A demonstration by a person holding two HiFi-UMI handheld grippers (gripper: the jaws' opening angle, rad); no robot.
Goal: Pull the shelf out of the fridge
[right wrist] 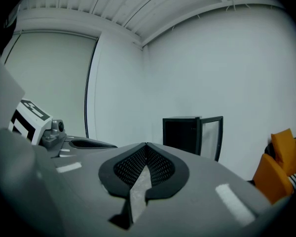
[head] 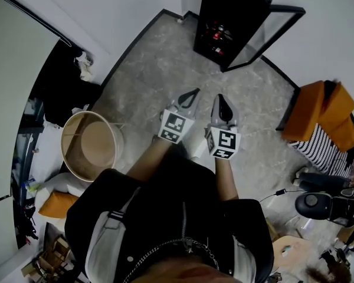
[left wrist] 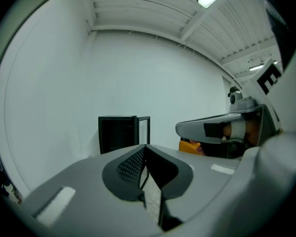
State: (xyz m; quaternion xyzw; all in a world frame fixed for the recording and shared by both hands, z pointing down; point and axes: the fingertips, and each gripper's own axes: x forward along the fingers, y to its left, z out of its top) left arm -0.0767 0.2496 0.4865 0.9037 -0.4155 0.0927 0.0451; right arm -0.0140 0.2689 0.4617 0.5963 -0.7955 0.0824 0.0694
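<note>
Standing against the white wall at the far end of the floor [head: 165, 69], the black fridge [head: 230, 19] is seen with its glass door [head: 265, 37] swung wide open to the right in the head view. Red-lit items [head: 217, 37] are visible in the dark interior; the shelf itself cannot be picked out from that interior in any view.

Both grippers are held well apart from the fridge and are pointed toward it, side by side and near each other. The jaws of the left gripper [head: 194, 92] are pressed together, and nothing is pinched between them. The jaws of the right gripper [head: 222, 97] are likewise pressed together and empty (each tip is seen meeting in that gripper's own view). A marker cube [head: 176, 126] is carried on the left gripper, and a second marker cube [head: 223, 142] on the right.

A round beige tub [head: 91, 145] is placed on the floor to the person's left. Orange cushions [head: 321, 108] and a striped cloth [head: 320, 147] are located to the right, beside the wall.
</note>
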